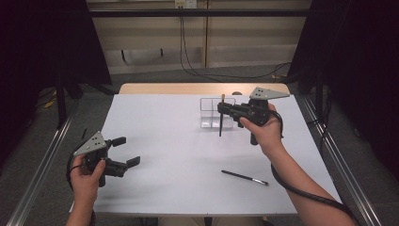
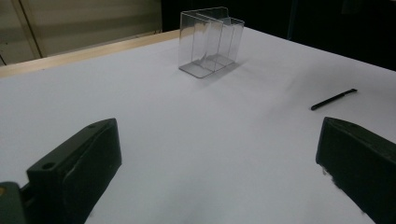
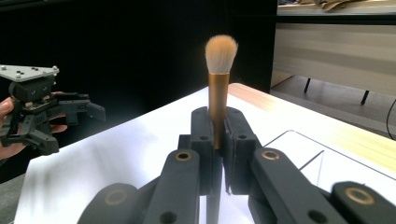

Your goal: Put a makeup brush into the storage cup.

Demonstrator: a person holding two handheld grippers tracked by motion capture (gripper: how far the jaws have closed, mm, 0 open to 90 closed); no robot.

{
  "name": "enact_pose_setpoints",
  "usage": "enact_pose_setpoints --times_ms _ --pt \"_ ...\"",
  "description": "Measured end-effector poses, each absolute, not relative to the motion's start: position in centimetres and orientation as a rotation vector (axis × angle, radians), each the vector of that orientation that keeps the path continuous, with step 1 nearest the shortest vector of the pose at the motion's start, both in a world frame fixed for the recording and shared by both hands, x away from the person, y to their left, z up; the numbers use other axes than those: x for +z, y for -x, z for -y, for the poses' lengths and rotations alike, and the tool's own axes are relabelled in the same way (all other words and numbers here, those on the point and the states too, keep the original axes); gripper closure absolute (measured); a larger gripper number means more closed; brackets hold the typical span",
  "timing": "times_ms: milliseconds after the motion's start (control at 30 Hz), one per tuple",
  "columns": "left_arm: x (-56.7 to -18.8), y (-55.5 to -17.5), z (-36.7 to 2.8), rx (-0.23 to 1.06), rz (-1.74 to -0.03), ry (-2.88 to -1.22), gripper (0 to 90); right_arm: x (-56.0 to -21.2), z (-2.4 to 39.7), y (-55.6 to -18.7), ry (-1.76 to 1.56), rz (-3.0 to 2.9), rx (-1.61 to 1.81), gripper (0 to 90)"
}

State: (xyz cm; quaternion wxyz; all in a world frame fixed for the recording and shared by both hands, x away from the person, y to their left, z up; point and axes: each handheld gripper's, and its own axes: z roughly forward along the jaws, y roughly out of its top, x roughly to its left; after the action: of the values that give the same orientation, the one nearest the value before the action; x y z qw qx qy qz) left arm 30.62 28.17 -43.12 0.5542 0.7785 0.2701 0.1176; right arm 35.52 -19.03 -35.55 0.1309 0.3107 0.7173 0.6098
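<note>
Left gripper (image 1: 126, 151) sits low over the near left of the white table (image 1: 169, 155), jaws spread wide with nothing between them. A black pencil-like stick (image 1: 244, 177) lies flat near the front edge. Right gripper (image 1: 220, 108) is clamped on a makeup brush (image 3: 218, 93), held upright, tan bristles on top, its dark handle hanging in front of the clear two-compartment organizer (image 1: 211, 115) at the far centre.

Brush (image 3: 218, 100): soft pale bristles, glossy copper-metal ferrule. Organiser (image 2: 211, 41): clear glossy plastic. Surface (image 1: 169, 141): matt white, wooden far edge. Claw (image 3: 218, 140): matt black plastic.
</note>
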Motion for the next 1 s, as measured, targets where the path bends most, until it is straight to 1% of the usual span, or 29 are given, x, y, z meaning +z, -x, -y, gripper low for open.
enact_pose_setpoints --times_ms 533,1000 --pt "-43.3 -30.5 -28.2 0.266 -0.643 -1.83 0.1 -34.0 21.0 -38.1 -0.955 -2.005 1.737 84.5" --pt "-43.3 -30.4 -28.0 0.267 -0.644 -1.829 0.1 -33.1 21.6 -39.6 -0.96 -1.96 1.706 84.4"
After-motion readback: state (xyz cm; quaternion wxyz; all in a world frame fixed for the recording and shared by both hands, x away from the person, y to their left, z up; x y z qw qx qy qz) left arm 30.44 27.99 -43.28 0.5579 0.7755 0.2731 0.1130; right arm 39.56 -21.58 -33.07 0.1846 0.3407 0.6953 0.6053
